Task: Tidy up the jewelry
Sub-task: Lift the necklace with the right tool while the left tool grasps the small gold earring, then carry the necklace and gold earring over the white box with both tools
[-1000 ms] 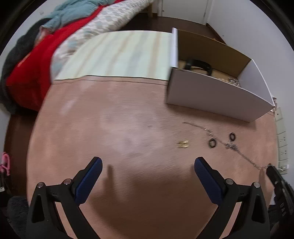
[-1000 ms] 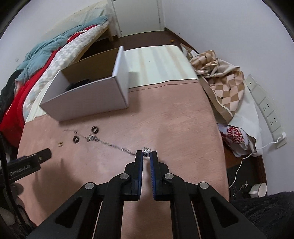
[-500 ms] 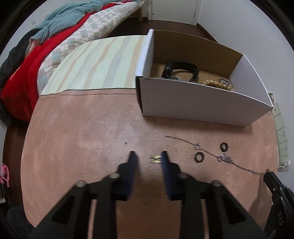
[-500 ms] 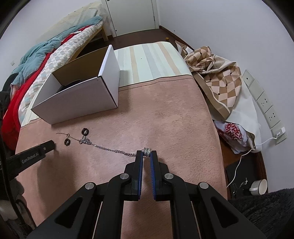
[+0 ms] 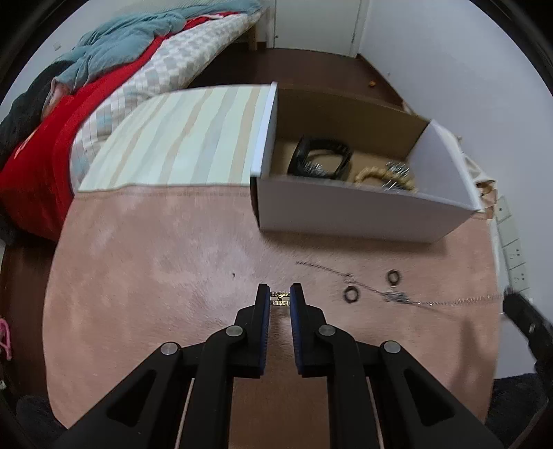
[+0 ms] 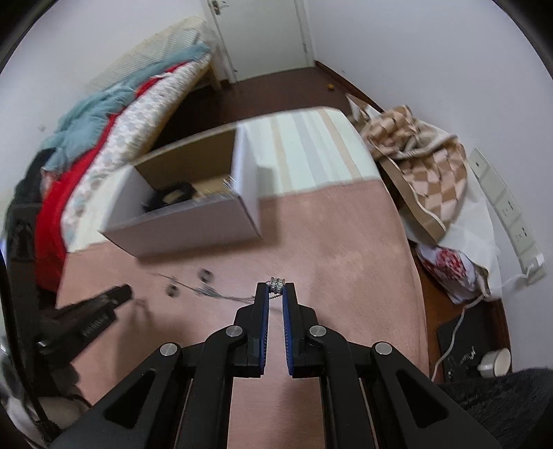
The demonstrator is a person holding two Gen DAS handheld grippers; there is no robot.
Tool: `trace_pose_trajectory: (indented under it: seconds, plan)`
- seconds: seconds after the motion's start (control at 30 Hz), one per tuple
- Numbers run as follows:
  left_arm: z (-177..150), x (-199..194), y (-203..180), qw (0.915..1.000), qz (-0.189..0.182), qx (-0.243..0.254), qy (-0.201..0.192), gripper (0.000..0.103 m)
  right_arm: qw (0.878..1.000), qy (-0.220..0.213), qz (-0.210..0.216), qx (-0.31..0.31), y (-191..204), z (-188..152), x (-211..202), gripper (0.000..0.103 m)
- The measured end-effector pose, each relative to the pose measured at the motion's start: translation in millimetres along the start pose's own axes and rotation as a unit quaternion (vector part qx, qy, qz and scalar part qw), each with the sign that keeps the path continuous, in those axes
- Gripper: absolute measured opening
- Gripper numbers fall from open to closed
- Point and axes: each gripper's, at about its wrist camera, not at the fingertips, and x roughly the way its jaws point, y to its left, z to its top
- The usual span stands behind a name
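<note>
The left gripper (image 5: 280, 297) pinches small gold earrings (image 5: 280, 298) between its fingertips above the pink mat (image 5: 155, 276); the right gripper (image 6: 275, 292) clamps the silver chain's (image 6: 221, 294) beaded end at its tips; the chain trails leftward.

White walls (image 6: 397, 45), dark floor (image 5: 311, 65), bed (image 5: 114, 69), possibly door (image 6: 262, 31).

The left gripper (image 5: 280, 297), black with blue-padded fingers (image 5: 263, 304), has its jaws drawn nearly together, pinching a small gold clasp (image 5: 280, 298) at the tips. The right gripper (image 6: 275, 293) is likewise narrowed, clamping a silver beaded chain end (image 6: 276, 285) between its tips.
</note>
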Motion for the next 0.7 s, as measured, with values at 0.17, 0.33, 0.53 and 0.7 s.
trace_pose_trajectory:
  seconds: [0.17, 0.33, 0.53, 0.7]
  plan:
    - [13.8, -33.2, -0.4, 0.9995, -0.022, 0.004, -0.021, 0.009, 0.999, -0.027, 0.039, -0.020, 20.8, 34.2, -34.3, 0.008]
    - [34.2, -60.0, 3.1, 0.9983, -0.040, -0.001, -0.041, 0.009, 0.995, -0.054, 0.064, -0.053, 39.8, 67.6, -65.8, 0.008]
    - [62.6, -82.6, 5.6, 0.9967, -0.056, 0.005, -0.058, 0.009, 0.990, -0.082, 0.085, -0.082, 58.3, 109.6, -99.1, 0.008]
    - [88.8, -93.7, 7.0, 0.9956, -0.057, 0.009, -0.073, 0.009, 0.984, -0.107, 0.088, -0.109, 75.7, 152.7, -115.0, 0.008]
